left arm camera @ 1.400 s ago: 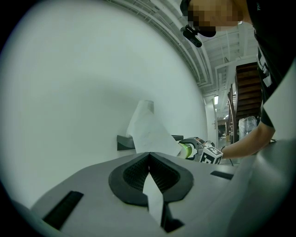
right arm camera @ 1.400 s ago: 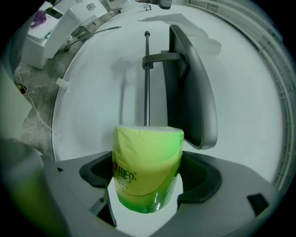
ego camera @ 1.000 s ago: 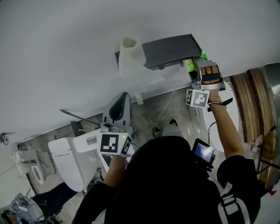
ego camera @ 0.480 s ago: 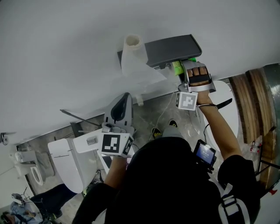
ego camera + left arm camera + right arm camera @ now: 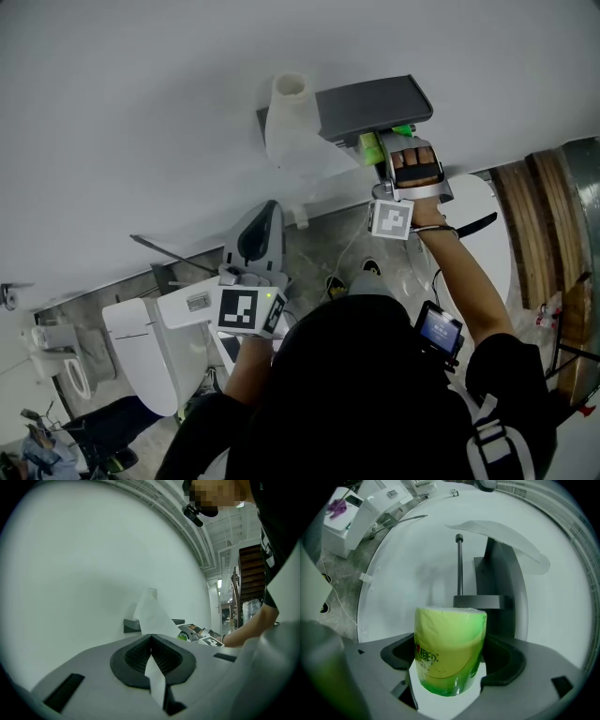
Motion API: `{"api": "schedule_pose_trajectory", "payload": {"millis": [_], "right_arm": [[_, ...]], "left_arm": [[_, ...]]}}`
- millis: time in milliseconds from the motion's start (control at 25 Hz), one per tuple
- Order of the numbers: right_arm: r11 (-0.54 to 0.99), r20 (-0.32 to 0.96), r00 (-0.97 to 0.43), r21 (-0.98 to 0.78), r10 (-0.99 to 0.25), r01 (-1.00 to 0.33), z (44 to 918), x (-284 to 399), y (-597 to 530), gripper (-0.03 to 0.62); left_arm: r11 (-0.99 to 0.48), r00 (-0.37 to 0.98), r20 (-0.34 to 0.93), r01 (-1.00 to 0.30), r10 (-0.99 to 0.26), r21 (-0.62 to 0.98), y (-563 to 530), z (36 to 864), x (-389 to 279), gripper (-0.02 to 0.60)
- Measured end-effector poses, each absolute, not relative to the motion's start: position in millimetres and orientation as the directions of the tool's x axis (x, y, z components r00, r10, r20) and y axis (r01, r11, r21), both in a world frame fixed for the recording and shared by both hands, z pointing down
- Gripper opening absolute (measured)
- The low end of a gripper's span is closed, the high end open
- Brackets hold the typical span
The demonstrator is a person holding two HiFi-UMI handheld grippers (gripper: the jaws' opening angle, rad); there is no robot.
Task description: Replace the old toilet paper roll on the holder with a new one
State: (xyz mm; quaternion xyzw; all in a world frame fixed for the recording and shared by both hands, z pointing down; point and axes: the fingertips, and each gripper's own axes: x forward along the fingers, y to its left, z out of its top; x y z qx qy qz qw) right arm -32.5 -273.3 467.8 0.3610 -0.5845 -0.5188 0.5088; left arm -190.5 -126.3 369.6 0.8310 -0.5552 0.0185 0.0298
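The right tool [image 5: 450,663] is clamped on the green-wrapped new roll [image 5: 450,637], held just beside the wall holder [image 5: 370,105], likely to load its spindle [image 5: 459,566]. The left tool [image 5: 151,643] is shut on the old roll's [image 5: 286,122] paper tail [image 5: 155,679], seemingly keeping it aside.

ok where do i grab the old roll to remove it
Across the curved sides of the old roll, from the room side: it sticks out clear of the holder. The tail in the left hand-held gripper would likely unwind.

green-wrapped roll [image 5: 449,653] just beside holder [image 5: 370,105]
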Motion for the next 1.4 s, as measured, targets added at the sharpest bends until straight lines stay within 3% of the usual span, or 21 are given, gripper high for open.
{"api": "schedule_pose_trajectory", "payload": {"millis": [760,1040,1400], "right_arm": [[0.275,0.280,-0.329,0.959,-0.902,0.062,461.2,-27.6,-230.2,0.413],[0.234,0.219,-0.461,0.972,-0.860,0.025,421.8,-28.1,-173.8,0.413],[0.225,-0.007,-0.713,0.947,-0.701,-0.231,319.9,-63.6,-102.2,0.406]], "left_arm": [[-0.405,0.406,0.062,-0.914,-0.912,0.028,-118.2,367.7,-181.2,0.023],[-0.427,0.427,0.065,-0.904,-0.902,0.025,-116.4,367.0,-169.4,0.023],[-0.440,0.441,0.028,-0.897,-0.897,0.030,-121.0,349.3,-156.8,0.023]]}}
